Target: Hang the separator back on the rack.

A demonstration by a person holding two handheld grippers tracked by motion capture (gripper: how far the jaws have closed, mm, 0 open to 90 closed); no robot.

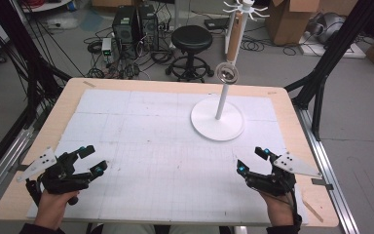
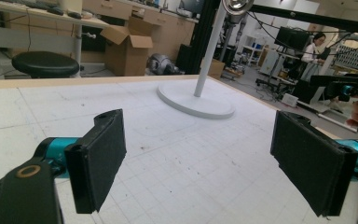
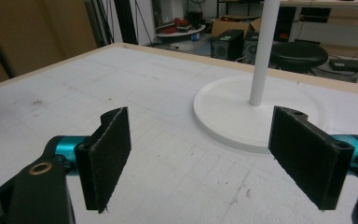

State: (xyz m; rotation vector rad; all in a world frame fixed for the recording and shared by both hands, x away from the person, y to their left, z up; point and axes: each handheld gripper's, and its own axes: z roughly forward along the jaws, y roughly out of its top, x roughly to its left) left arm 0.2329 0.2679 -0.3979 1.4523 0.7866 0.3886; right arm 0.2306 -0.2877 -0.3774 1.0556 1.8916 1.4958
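A white stand with a round base (image 1: 217, 120) and a thin pole rises at the table's far right of centre; a shiny round metal piece (image 1: 228, 73) sits at the pole's top. The same base (image 2: 196, 99) and base (image 3: 242, 116) lie ahead in the left and right gripper views. My left gripper (image 1: 92, 160) rests near the front left edge, open, nothing between its pads (image 2: 98, 158). My right gripper (image 1: 252, 159) rests near the front right, open as well, its pads (image 3: 109, 151) bare. Both grippers are well short of the stand.
A white gridded mat (image 1: 165, 146) covers the wooden table (image 1: 292, 122). Behind the table stand a black stool (image 1: 191, 46), computer towers (image 1: 134, 24), cables, cardboard boxes (image 1: 292, 17) and a white rack (image 1: 241, 19). Black frame legs (image 1: 331, 58) flank the table.
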